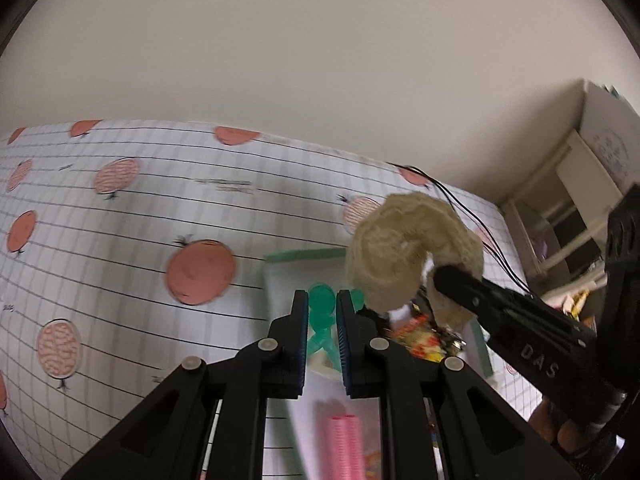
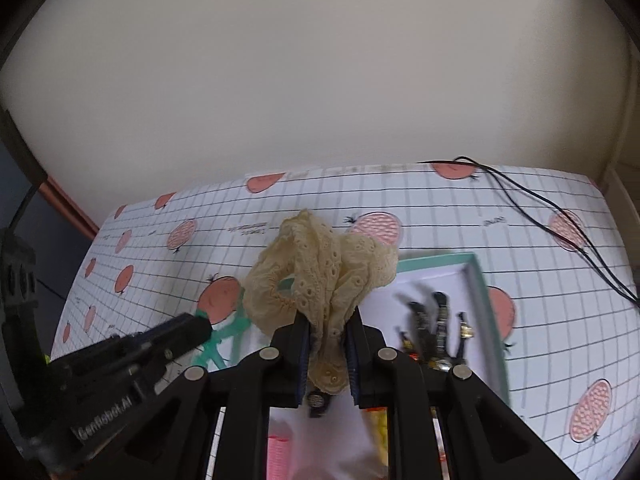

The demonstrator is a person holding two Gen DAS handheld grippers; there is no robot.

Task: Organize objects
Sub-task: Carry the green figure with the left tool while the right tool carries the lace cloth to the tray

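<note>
Nearest in the right wrist view, the right tongs (image 2: pixel 328 344) are closed on a cream lace scrunchie (image 2: pixel 320 280), which hangs in the air above the open box (image 2: pixel 486 292) on the desk (image 2: pixel 520 208). The left tongs (image 1: pixel 322 320) stand only narrowly apart, and green scissors (image 1: pixel 322 312) show in the gap; I cannot tell if they grip them or only hover above. A pink roller (image 1: pixel 346 444) lies close under the cameras. Further in the box lie dark hair clips (image 2: pixel 432 328). I judge the step is carrying the scrunchie to its place; the next move calls for lowering it into a free part of the box and opening the tongs. Behind runs a black cable (image 2: pixel 540 204).
</note>
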